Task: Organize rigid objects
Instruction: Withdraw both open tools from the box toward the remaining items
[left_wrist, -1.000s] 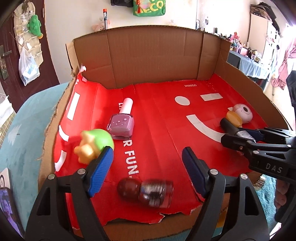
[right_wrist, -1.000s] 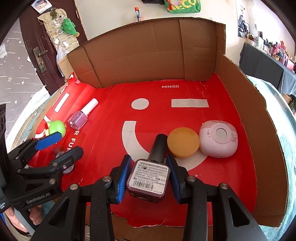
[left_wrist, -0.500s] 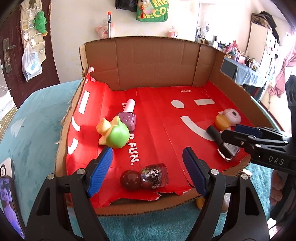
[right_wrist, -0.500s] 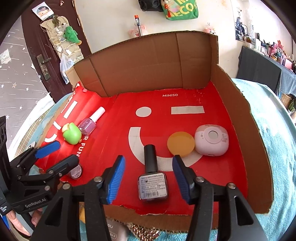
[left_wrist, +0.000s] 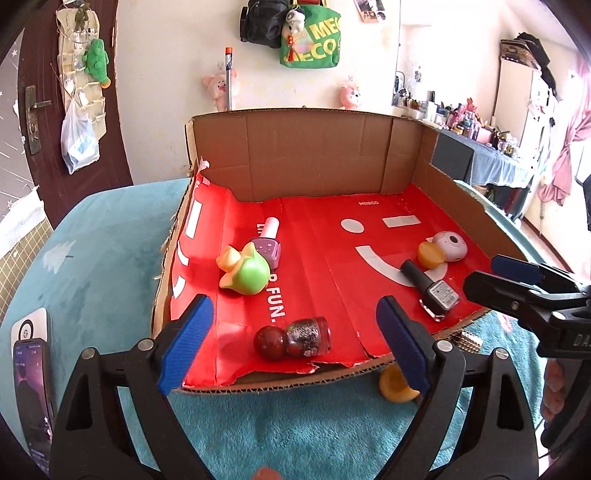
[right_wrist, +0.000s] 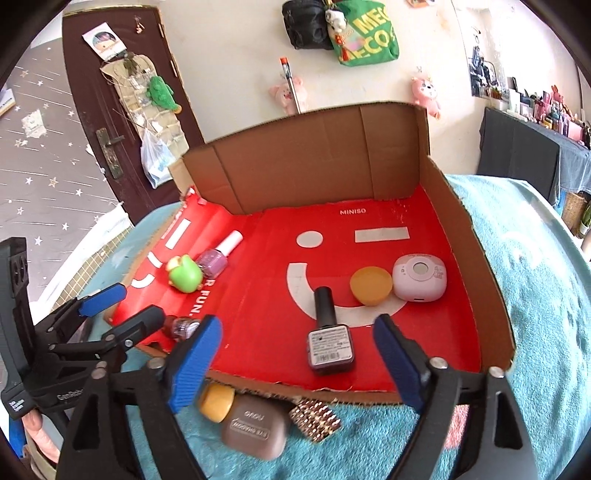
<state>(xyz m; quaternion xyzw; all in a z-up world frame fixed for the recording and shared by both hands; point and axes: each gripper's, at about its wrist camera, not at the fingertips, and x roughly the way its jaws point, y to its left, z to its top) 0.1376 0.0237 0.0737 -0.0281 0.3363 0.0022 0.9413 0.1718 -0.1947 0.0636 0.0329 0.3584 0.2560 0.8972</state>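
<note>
Dark nail polish bottle (right_wrist: 330, 335) lies flat on red tray floor (right_wrist: 424, 332), near front edge, just ahead of right gripper (right_wrist: 295, 363). Jaws opening, nothing pressed between them. Long axis runs front-to-back, black cap toward back wall, label up. Left gripper (left_wrist: 293, 341) likewise opening, empty.

My left gripper (left_wrist: 291, 339) and right gripper (right_wrist: 295, 363) are black frames with ribbed blue pads, silver screws and white lettering.
</note>
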